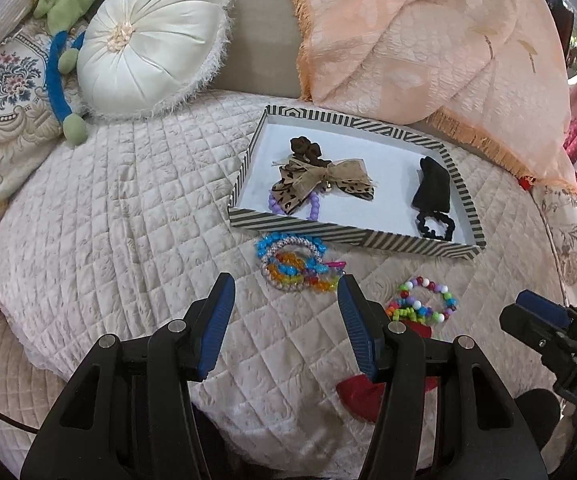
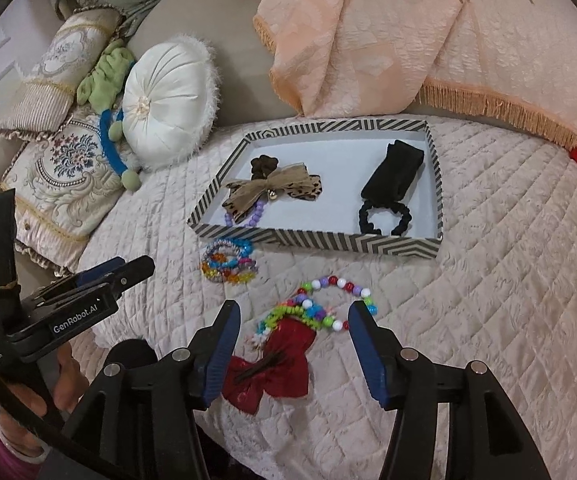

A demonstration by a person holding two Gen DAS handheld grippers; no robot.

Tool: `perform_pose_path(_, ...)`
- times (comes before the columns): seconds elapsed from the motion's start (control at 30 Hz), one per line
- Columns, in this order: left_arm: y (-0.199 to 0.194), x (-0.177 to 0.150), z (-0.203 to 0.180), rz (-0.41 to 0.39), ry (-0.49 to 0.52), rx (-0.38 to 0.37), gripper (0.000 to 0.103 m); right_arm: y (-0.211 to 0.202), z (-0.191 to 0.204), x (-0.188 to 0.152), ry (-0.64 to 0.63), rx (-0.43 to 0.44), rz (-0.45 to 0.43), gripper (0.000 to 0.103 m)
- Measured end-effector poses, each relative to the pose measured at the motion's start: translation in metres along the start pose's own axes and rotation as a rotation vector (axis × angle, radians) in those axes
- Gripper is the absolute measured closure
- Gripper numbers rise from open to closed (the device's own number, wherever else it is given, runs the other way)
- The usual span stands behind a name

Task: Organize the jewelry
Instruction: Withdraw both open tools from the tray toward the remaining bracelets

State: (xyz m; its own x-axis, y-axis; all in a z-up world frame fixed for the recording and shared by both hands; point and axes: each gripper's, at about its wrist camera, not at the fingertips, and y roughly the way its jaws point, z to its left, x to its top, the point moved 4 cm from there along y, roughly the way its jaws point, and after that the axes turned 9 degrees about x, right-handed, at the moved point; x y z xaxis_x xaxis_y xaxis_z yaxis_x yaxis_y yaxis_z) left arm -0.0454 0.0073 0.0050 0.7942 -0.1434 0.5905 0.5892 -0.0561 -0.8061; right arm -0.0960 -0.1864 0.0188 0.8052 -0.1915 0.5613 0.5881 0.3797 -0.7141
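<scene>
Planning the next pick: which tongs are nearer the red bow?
Right. The right tongs hover open just over the red bow; the left tongs sit off to its left, by the bracelet pile.

both grippers are black plastic with ribbed blue pads and round silver pins. the left gripper [image 2: 100, 280], at the frame's left, reads "genrobot.ai" in white; a pink sleeve [image 2: 4, 450] and pale bangle show lower left.

text 1: we read "GenRobot.AI" in white on the black body of the left gripper [image 2: 130, 276], seen from the right wrist | text 2: we read "DAS", cut off at the picture's edge, on the black body of the right gripper [image 1: 528, 310] | other print: too small to read
</scene>
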Motion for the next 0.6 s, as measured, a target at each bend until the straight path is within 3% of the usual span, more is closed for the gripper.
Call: perform_pose_path(0.6,-0.01,-0.011,-0.001,-0.006,0.011,0.01,0.05,-0.008,0.005,-0.016,-0.003,-0.004,0.011,0.048)
